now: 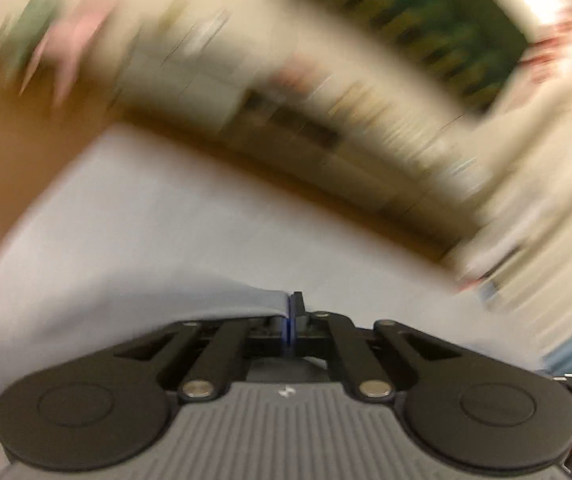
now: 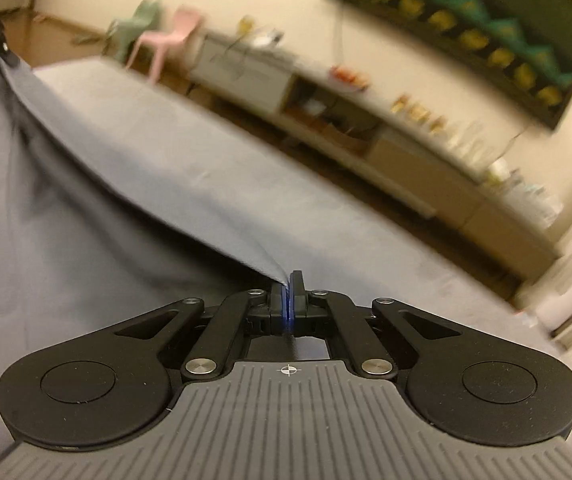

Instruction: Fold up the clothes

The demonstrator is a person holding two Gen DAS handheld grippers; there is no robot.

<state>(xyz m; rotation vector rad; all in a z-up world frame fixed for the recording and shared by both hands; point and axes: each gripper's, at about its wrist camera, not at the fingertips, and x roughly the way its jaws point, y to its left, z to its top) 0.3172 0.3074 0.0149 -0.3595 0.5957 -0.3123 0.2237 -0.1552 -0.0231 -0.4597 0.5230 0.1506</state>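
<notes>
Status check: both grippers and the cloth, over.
Left gripper shut on blue cloth. Right gripper shut on same cloth, edge taut between them. Nothing blocking.

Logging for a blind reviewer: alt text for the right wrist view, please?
The right gripper is shut on a taut edge of grey-blue cloth, which stretches up-left to the left gripper. Behind it is a blurred low sideboard.

Pink chair [image 2: 174, 36], green chair [image 2: 136, 26], long sideboard [image 2: 405, 156]

Both hand-held gripper units [image 1: 290, 304] [image 2: 288, 284]: black linkages w/ silver screws, ribbed grey housing (blue-edged pads).
</notes>
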